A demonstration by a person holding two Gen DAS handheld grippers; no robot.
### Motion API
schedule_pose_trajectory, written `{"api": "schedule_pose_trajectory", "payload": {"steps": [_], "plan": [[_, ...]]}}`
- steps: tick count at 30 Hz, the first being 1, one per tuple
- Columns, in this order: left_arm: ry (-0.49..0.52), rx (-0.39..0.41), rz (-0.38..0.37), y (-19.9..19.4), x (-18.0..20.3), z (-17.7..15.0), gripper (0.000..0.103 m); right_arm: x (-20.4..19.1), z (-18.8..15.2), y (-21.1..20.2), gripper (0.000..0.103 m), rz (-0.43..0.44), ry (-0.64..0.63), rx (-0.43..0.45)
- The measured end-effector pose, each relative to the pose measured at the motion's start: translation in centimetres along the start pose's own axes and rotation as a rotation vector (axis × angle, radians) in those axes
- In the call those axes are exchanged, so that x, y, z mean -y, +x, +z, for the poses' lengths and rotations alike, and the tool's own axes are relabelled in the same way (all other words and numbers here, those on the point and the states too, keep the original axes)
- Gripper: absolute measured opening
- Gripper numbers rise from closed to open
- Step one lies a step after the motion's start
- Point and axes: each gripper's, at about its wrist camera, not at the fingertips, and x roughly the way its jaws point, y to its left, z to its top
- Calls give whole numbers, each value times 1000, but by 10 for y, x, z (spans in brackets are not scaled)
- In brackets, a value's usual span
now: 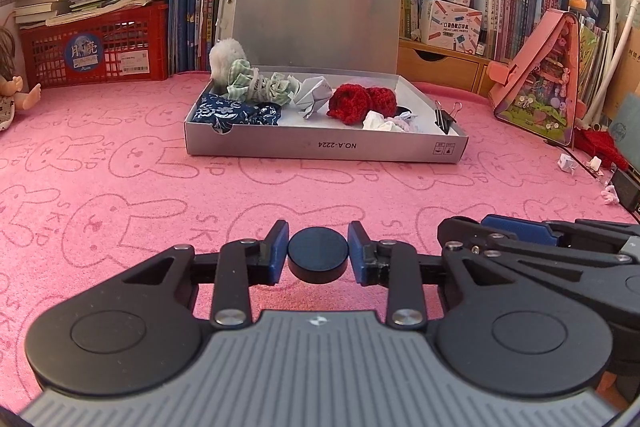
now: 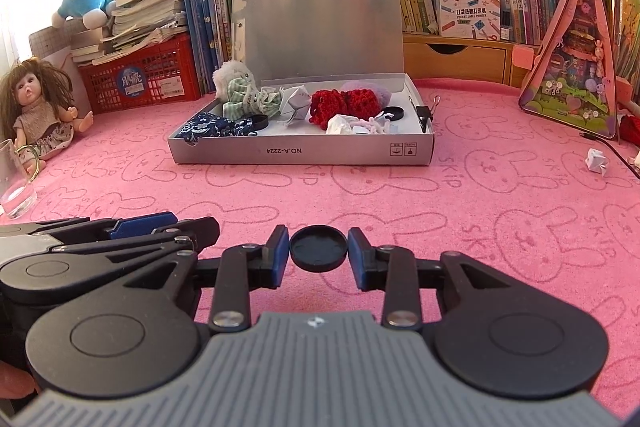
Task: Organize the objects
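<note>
My left gripper [image 1: 318,250] is shut on a black round cap [image 1: 318,261], closed face up, held just above the pink bunny-print cloth. My right gripper [image 2: 319,247] is shut on a second black round cap [image 2: 319,254], hollow side up. The two grippers sit side by side, and each shows at the edge of the other's view. Straight ahead stands an open silver box [image 1: 326,147] [image 2: 300,151] with its lid upright. It holds blue patterned cloth [image 1: 234,111], green checked cloth, crumpled paper, red knit pieces [image 2: 340,103], a binder clip and two more black caps [image 2: 260,121].
A glass mug [image 2: 16,183] and a doll [image 2: 40,107] sit at the left. A red crate [image 1: 94,45] with stacked books stands behind. At the right is a pink triangular toy house [image 2: 572,67]; a folded paper piece [image 2: 596,161] lies near it. Books and plush toys line the back.
</note>
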Motion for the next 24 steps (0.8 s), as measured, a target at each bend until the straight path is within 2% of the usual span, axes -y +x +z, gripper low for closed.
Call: {"api": "schedule_pose_trajectory", "payload": {"steps": [13,24], "plan": [[31,12,24,7,-1,24,36,11,22,6,39,-7,34,28],[27,15,41,12,-6,32,36,19,28,9,39,-6,50,38]]}}
